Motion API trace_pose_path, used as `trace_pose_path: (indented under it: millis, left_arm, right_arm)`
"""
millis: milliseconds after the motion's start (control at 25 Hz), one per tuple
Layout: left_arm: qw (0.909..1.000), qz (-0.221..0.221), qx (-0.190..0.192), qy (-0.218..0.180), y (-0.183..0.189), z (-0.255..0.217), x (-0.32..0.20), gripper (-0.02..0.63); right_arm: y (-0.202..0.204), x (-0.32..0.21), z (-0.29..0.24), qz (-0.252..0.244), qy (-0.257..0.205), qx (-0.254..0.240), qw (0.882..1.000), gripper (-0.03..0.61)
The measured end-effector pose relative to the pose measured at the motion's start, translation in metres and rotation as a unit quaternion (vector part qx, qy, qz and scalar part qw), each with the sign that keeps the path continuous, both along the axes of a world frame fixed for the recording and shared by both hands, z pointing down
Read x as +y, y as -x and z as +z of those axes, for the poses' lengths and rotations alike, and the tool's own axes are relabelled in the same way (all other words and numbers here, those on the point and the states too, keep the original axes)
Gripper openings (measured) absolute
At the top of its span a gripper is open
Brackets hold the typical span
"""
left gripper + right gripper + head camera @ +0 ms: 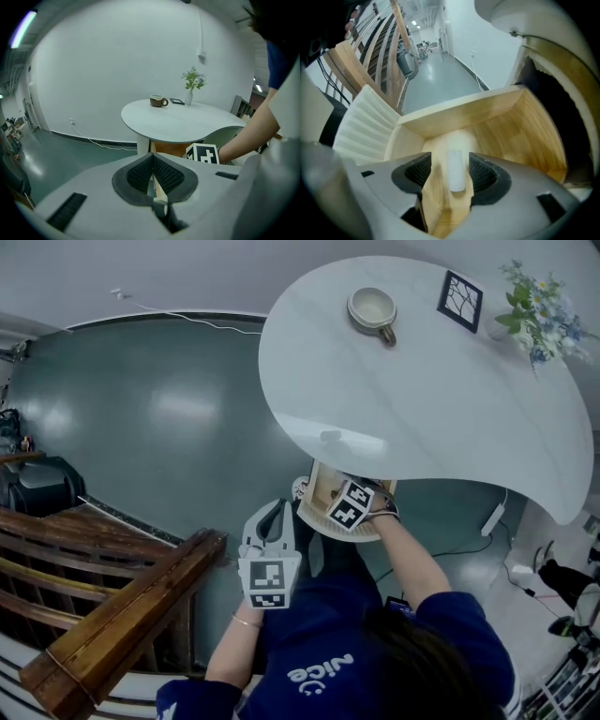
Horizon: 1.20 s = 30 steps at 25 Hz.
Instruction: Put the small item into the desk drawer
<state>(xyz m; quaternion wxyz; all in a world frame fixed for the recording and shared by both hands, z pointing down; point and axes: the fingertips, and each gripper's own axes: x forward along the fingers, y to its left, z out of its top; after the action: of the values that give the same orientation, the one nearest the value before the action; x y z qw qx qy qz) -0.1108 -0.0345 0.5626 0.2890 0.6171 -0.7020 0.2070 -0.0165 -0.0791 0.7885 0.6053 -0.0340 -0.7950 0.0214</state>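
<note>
Wooden drawer point(525, 133) under the white table point(422, 381): item point(455, 172) lying inside, untouched, between the parted jaws of the right gripper point(451, 161), long axis running along them. Left gripper point(152, 177) idling, clenched empty.

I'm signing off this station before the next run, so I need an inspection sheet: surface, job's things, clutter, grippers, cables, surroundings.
Surface: white table, rounded and glossy.
Job's things: small white item lies in the open wooden drawer under the table's edge.
Clutter: cup, dark framed square and vase of flowers on the table.
Grippers: left gripper shut and empty, back from the drawer; right gripper open around the item, pads not touching it.
Cables: white cable on the floor by the wall; power strip beside the table.
Surroundings: grey-green floor, wooden railing.
</note>
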Motion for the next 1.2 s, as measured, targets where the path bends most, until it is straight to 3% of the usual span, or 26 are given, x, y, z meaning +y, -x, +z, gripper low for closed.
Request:
trace_pose_path:
  millis: [200,360,680,800,1000,1200]
  left_arm:
    - [0.9996,0.023,0.01,-0.016,-0.004,-0.007,-0.016,0.003]
    - [0.9987,0.042,0.011,-0.028,-0.006,-0.015,-0.028,0.003]
    - [0.9959,0.069,0.031,-0.05,-0.013,-0.026,-0.051,0.003]
    - [0.9942,0.082,0.032,-0.062,-0.014,-0.033,-0.058,0.003]
    - [0.9925,0.085,0.035,-0.081,-0.015,-0.045,-0.07,0.004]
    - [0.9894,0.095,0.04,-0.102,-0.021,-0.062,-0.077,0.003]
  right_arm:
    - [-0.004,-0.001,-0.034,0.023,-0.012,-0.016,1.0,0.258]
    - [-0.002,0.0,-0.065,0.072,-0.002,-0.04,0.997,0.255]
    - [-0.001,-0.005,-0.13,0.177,0.027,-0.106,0.978,0.245]
    - [0.002,-0.013,-0.158,0.222,0.026,-0.145,0.964,0.244]
    - [-0.005,-0.027,-0.192,0.312,0.03,-0.198,0.929,0.23]
    - [-0.017,-0.04,-0.234,0.347,-0.007,-0.241,0.906,0.232]
